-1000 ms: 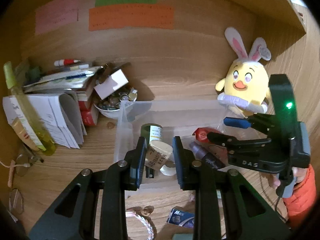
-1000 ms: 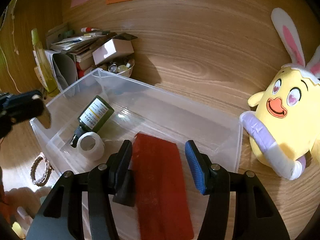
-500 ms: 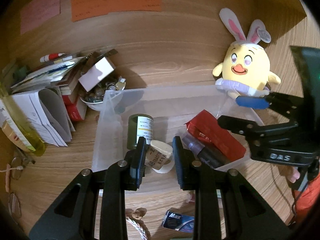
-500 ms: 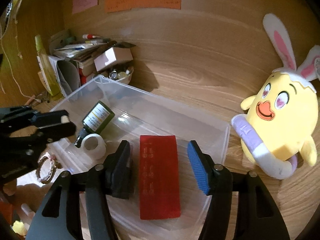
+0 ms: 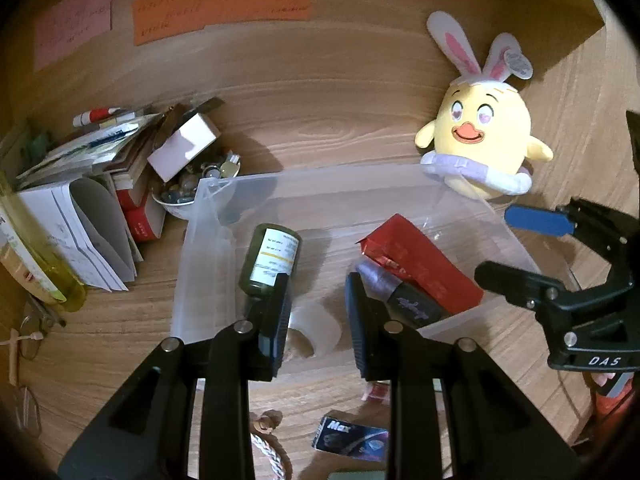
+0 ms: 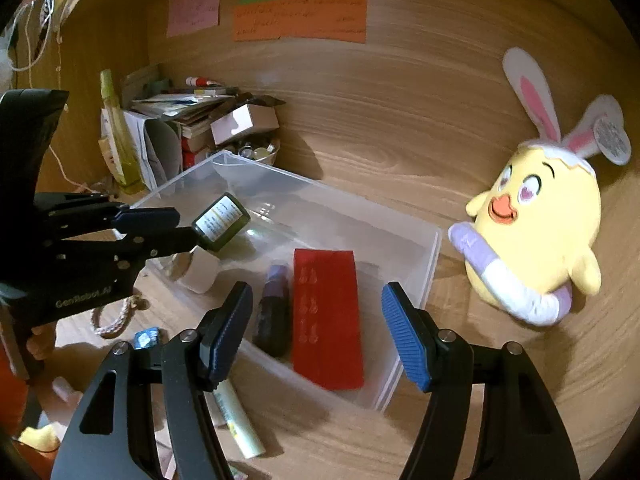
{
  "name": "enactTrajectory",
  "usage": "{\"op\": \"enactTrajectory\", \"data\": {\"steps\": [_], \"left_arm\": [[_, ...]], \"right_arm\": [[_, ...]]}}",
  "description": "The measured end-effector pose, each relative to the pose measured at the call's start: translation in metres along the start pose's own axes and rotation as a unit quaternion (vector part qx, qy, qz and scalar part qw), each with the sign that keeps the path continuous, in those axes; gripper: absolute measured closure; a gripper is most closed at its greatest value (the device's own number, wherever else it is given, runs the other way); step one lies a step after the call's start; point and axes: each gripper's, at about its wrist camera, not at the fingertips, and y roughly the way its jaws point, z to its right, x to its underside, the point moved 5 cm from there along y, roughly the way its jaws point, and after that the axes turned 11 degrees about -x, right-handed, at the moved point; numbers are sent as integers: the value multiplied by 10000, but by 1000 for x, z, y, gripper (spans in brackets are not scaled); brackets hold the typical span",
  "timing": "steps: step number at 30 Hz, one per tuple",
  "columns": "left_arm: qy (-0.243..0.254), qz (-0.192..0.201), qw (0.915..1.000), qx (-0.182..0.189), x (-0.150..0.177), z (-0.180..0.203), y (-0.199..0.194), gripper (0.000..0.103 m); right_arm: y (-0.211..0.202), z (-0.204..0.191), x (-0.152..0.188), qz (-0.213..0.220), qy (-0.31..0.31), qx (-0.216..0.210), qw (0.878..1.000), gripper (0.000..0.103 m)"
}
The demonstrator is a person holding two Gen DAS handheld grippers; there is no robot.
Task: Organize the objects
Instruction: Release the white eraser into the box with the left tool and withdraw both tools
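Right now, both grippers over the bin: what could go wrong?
1. The left gripper hangs open right above the tape roll and green bottle; dropping could knock either.
2. The right gripper is open over the red packet, which rides up the clear bin's near wall and could slip out.

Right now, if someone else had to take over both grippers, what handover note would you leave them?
Left gripper: open, empty, above the near edge of the clear bin.
Right gripper: open, empty, over the bin's right end.
In the bin: green bottle, tape roll, dark purple-capped tube, red packet.
Left on the desk in front of the bin: blue Max box, braided rope loop, pale yellow tube.
Plush chick stands outside the bin, to its right.
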Motion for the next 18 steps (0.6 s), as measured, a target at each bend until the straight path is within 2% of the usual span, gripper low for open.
{"op": "enactTrajectory", "data": {"steps": [3,4,5,9,11,13,18], "left_arm": [[-10,100,9999,4,-1,0,-9,67],[-15,153,9999,-8,-1,0,-14,60],[-15,191,9998,-8,-1,0,-17,53],[-35,390,9992,-17,0,-1,-35,39],[-74,473,9988,-35,0,-3,-44,28],[-144,536,9985,-33,0,-5,-52,21],[-242,605,9978,-98,7,-13,-68,12]], "right_arm": [[-5,0,5,35,82,-12,10000,34],[-6,0,6,59,99,-8,9999,31],[-9,-1,7,91,112,-4,9999,30],[-16,-4,10,168,147,-1,9998,29],[-21,-6,12,197,148,-2,9997,29],[-25,-8,14,234,134,10,9996,29],[-38,-15,20,349,40,80,9993,29]]}}
